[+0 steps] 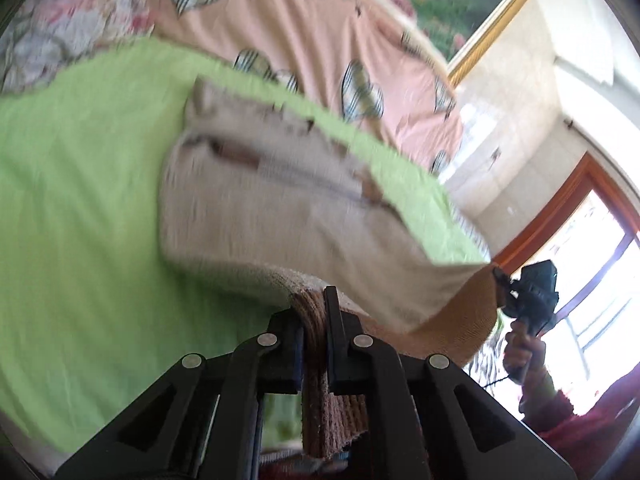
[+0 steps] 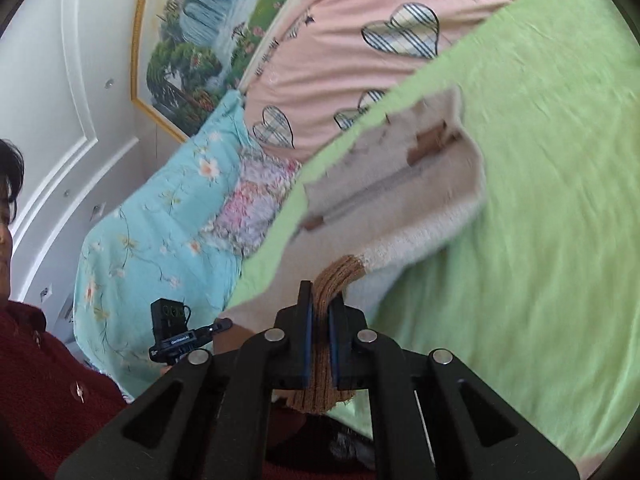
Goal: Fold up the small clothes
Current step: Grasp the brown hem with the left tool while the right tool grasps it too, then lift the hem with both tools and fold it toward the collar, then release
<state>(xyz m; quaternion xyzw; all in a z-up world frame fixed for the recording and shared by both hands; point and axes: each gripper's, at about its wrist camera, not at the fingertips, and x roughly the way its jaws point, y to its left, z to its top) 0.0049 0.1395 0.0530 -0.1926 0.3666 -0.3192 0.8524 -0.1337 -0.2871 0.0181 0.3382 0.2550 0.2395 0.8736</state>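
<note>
A small cream knitted garment (image 1: 264, 216) with a brown ribbed hem is held up over the green sheet (image 1: 80, 200). My left gripper (image 1: 314, 308) is shut on one corner of the brown hem (image 1: 320, 400). My right gripper (image 2: 320, 312) is shut on the other corner of the hem (image 2: 336, 276); it also shows in the left wrist view (image 1: 500, 276) at the garment's right corner. The garment (image 2: 400, 200) hangs stretched between both grippers, its far end resting on the sheet (image 2: 540, 200). The left gripper (image 2: 224, 324) also appears in the right wrist view. The image is motion-blurred.
A pink quilt with plaid hearts (image 1: 312, 40) lies beyond the green sheet. A light blue floral blanket (image 2: 160, 220) is heaped at the bed's side. A framed landscape painting (image 2: 200, 40) hangs on the wall. The person in a red sweater (image 2: 40, 380) stands close by.
</note>
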